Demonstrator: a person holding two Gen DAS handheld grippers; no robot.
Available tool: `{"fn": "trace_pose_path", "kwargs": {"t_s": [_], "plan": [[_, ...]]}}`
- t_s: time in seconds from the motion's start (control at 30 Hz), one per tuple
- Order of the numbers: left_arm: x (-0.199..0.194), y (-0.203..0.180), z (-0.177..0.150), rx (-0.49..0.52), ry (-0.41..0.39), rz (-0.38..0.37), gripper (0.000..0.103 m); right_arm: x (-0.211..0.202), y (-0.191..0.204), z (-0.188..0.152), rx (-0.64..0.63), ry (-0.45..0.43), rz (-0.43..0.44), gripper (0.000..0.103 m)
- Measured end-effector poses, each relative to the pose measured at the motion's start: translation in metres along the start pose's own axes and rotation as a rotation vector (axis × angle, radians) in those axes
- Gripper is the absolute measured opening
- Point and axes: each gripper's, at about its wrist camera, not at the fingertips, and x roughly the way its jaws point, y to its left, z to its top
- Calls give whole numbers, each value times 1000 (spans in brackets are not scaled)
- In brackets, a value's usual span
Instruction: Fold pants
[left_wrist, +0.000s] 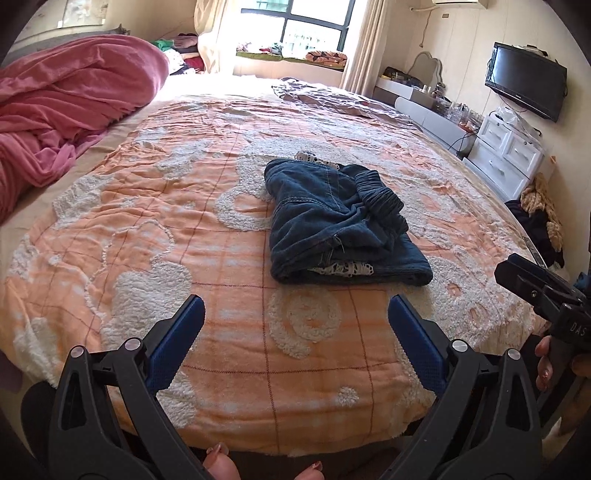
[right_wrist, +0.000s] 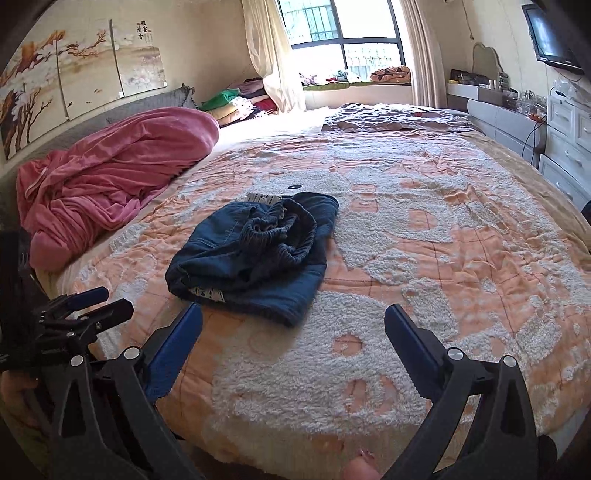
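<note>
The dark blue denim pants (left_wrist: 332, 221) lie in a folded bundle on the orange and white bedspread (left_wrist: 184, 240), elastic waistband on top and white lace trim showing at the near edge. They also show in the right wrist view (right_wrist: 255, 251). My left gripper (left_wrist: 295, 306) is open and empty, held back from the pants above the near part of the bed. My right gripper (right_wrist: 293, 314) is open and empty, also short of the bundle. The right gripper shows at the right edge of the left wrist view (left_wrist: 532, 284); the left gripper shows at the left of the right wrist view (right_wrist: 99, 301).
A pink blanket (left_wrist: 66, 110) is heaped at the bed's left. A grey quilt (left_wrist: 332, 98) lies at the far end. White drawers (left_wrist: 506, 151), a dressing table and a wall TV (left_wrist: 524, 83) line the right wall. Clothes are piled near the window.
</note>
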Motion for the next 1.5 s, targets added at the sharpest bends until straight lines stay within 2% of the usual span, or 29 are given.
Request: {"fn": "trace_pose_path", "kwargs": {"t_s": [0.4,1.5], "plan": [[11,2,-21,9,44,11,94,4,-10,-31,30,25,-36,98],[15,-5,-27,26,67,29,94,9,-10,-33,50,55,-37,98]]}}
